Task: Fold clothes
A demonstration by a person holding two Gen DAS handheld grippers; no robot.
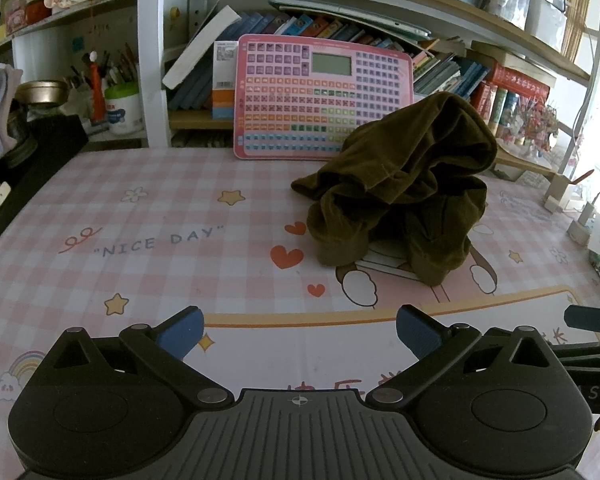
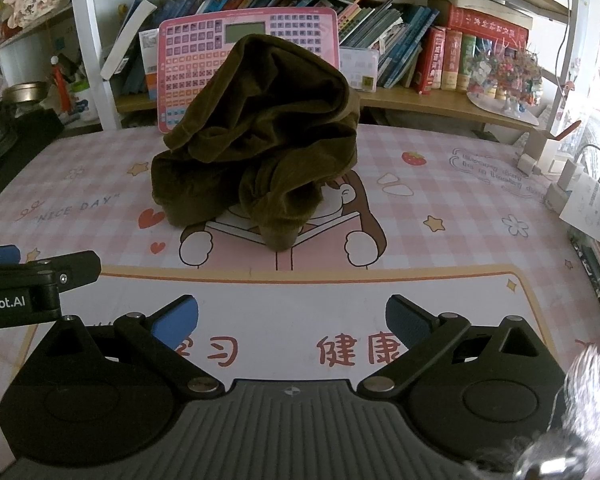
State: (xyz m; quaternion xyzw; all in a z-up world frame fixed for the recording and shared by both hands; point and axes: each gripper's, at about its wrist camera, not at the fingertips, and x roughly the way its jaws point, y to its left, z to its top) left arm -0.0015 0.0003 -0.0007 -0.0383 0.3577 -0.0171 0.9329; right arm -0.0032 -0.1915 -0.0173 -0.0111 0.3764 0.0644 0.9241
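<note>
An olive-brown garment [image 1: 404, 184] lies crumpled in a tall heap on the pink checked table mat [image 1: 148, 216]; in the right wrist view the same garment [image 2: 260, 136] sits in the middle of the mat [image 2: 460, 208]. My left gripper [image 1: 300, 336] hovers open over the mat's near edge, well short of the heap and to its left, nothing between its blue pads [image 1: 182, 336]. My right gripper [image 2: 292, 324] is open too, empty, directly in front of the heap. The left gripper's finger shows at the left edge of the right wrist view.
A pink keyboard-like toy board [image 1: 320, 96] leans against the bookshelf [image 1: 460, 64] behind the garment. A pen pot and jars [image 1: 122, 104] stand at the back left. Chargers and cables [image 2: 556, 176] and a paper stack [image 2: 592, 208] crowd the right edge.
</note>
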